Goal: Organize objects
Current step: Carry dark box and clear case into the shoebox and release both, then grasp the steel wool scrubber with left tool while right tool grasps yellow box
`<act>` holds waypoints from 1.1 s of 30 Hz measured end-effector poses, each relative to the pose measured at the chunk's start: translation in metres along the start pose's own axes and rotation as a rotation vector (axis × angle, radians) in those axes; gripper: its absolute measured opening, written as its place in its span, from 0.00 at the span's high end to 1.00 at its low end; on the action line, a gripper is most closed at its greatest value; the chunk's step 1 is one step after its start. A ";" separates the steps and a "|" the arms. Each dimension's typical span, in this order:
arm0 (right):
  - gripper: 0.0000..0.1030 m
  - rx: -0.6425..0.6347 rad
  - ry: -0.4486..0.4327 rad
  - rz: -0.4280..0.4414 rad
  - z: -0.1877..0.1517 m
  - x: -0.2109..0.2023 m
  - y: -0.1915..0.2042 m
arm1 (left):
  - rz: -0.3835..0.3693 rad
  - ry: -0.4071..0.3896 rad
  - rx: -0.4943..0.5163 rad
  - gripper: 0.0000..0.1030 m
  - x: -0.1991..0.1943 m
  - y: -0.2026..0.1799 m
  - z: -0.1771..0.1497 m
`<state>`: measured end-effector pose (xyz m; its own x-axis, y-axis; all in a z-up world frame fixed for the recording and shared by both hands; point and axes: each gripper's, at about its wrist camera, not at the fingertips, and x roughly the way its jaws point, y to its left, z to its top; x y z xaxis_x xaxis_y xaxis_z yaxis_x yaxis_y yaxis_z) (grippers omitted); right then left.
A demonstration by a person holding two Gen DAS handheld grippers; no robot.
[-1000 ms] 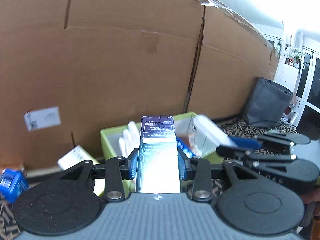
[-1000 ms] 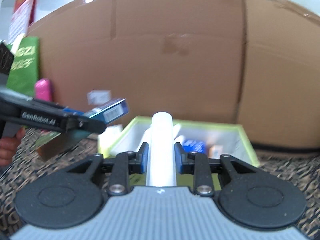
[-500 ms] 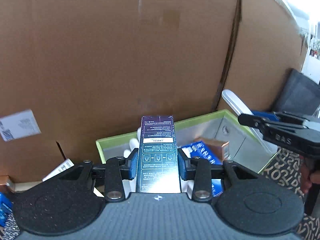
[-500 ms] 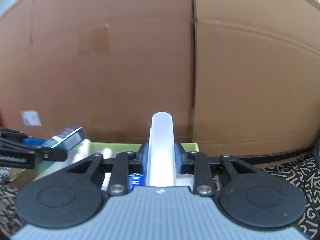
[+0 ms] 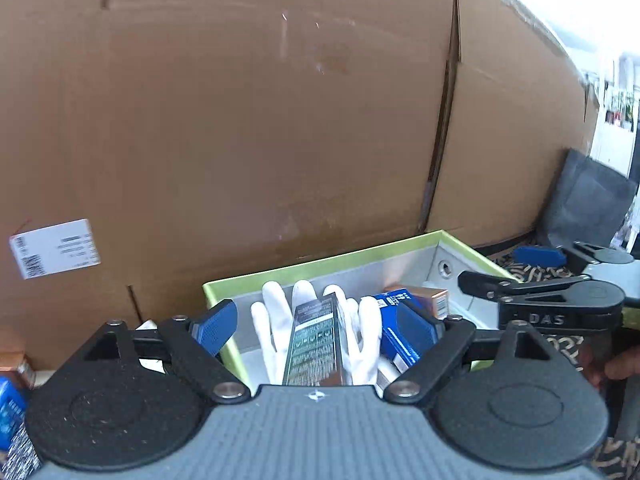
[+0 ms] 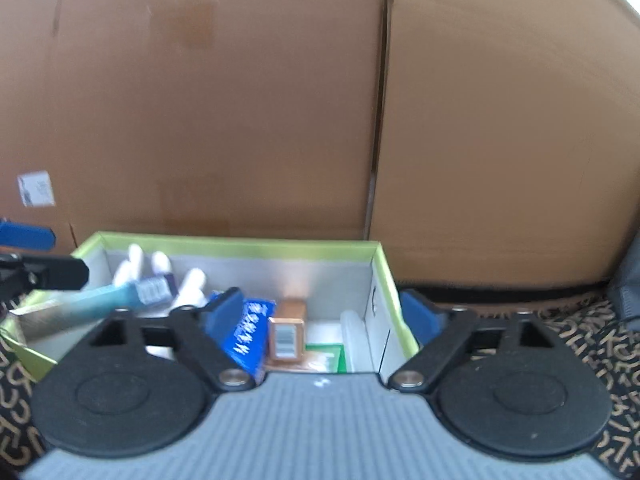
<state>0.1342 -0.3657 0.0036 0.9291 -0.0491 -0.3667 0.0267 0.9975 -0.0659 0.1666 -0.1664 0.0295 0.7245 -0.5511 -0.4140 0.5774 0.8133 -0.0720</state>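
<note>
A green-rimmed box (image 5: 320, 266) with grey inner walls sits against the cardboard wall; it also shows in the right wrist view (image 6: 240, 245). My left gripper (image 5: 316, 326) is open over it. The dark printed carton (image 5: 316, 344) lies loose on a white glove (image 5: 276, 320) inside the box, between my open fingers. My right gripper (image 6: 322, 314) is open and empty over the box's right end. The white tube (image 6: 354, 336) lies inside by the right wall. A blue carton (image 6: 248, 334) and a copper carton (image 6: 286, 334) lie in the middle.
Tall cardboard boxes (image 5: 280, 120) stand right behind the green box. A patterned dark cloth (image 6: 540, 332) covers the surface. A grey bag (image 5: 584, 200) stands at the right. Small cartons (image 5: 12, 404) lie at the far left.
Both grippers have opened. The left one let the dark carton drop onto the glove in the box. The right one released the white tube, which now lies by the box's right wall.
</note>
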 end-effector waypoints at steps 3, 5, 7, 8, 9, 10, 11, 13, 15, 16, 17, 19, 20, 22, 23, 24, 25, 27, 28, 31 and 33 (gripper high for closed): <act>0.01 -0.034 -0.072 0.019 0.008 -0.032 0.011 | 0.049 0.021 -0.043 0.13 -0.027 0.005 -0.002; 0.00 -0.050 -0.117 0.043 0.011 -0.053 0.023 | 0.083 0.012 -0.063 0.13 -0.045 0.009 -0.004; 0.00 -0.059 -0.153 0.072 0.010 -0.071 0.034 | 0.102 -0.018 -0.072 0.13 -0.065 0.012 -0.012; 0.00 -0.063 -0.169 0.090 0.009 -0.081 0.040 | 0.112 -0.027 -0.076 0.13 -0.074 0.013 -0.016; 0.00 -0.064 -0.180 0.105 0.007 -0.091 0.045 | 0.121 -0.031 -0.080 0.12 -0.085 0.015 -0.019; 0.00 -0.064 -0.188 0.120 0.004 -0.098 0.050 | 0.130 -0.032 -0.084 0.12 -0.093 0.017 -0.024; 0.00 -0.063 -0.192 0.135 0.001 -0.107 0.057 | 0.138 -0.030 -0.087 0.11 -0.100 0.020 -0.028; 0.00 -0.056 -0.186 0.165 -0.007 -0.115 0.068 | 0.156 -0.016 -0.094 0.11 -0.112 0.026 -0.039; 0.00 -0.051 -0.161 0.201 -0.016 -0.114 0.085 | 0.171 0.001 -0.103 0.11 -0.123 0.032 -0.051; 0.00 -0.049 -0.147 0.218 -0.021 -0.115 0.092 | 0.179 0.014 -0.111 0.11 -0.126 0.036 -0.059; 0.00 -0.045 -0.127 0.236 -0.025 -0.114 0.101 | 0.186 0.030 -0.118 0.11 -0.129 0.039 -0.066; 0.00 -0.036 -0.080 0.269 -0.040 -0.109 0.112 | 0.201 0.063 -0.127 0.11 -0.132 0.046 -0.079; 0.00 -0.031 -0.051 0.284 -0.044 -0.109 0.120 | 0.211 0.075 -0.130 0.11 -0.135 0.050 -0.086; 0.02 -0.029 0.000 0.307 -0.054 -0.103 0.134 | 0.240 0.096 -0.141 0.11 -0.139 0.060 -0.100; 0.06 -0.033 0.025 0.326 -0.058 -0.101 0.142 | 0.254 0.108 -0.148 0.11 -0.140 0.066 -0.105; 0.12 -0.038 0.046 0.343 -0.059 -0.096 0.148 | 0.266 0.123 -0.157 0.11 -0.142 0.072 -0.110; 0.16 -0.043 0.064 0.360 -0.062 -0.093 0.155 | 0.277 0.135 -0.168 0.11 -0.144 0.079 -0.113; 0.25 -0.069 0.083 0.393 -0.064 -0.087 0.171 | 0.301 0.142 -0.187 0.11 -0.149 0.094 -0.116; 0.26 -0.079 0.083 0.405 -0.066 -0.088 0.177 | 0.318 0.140 -0.196 0.11 -0.150 0.101 -0.116; 0.26 -0.104 0.076 0.443 -0.059 -0.074 0.199 | 0.353 0.122 -0.220 0.11 -0.150 0.121 -0.111; 0.26 -0.118 0.062 0.442 -0.056 -0.058 0.213 | 0.358 0.112 -0.225 0.11 -0.150 0.130 -0.107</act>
<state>0.0648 -0.1532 -0.0412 0.8179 0.3736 -0.4376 -0.4129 0.9108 0.0059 0.0934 0.0420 -0.0148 0.8117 -0.2134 -0.5437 0.1919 0.9766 -0.0970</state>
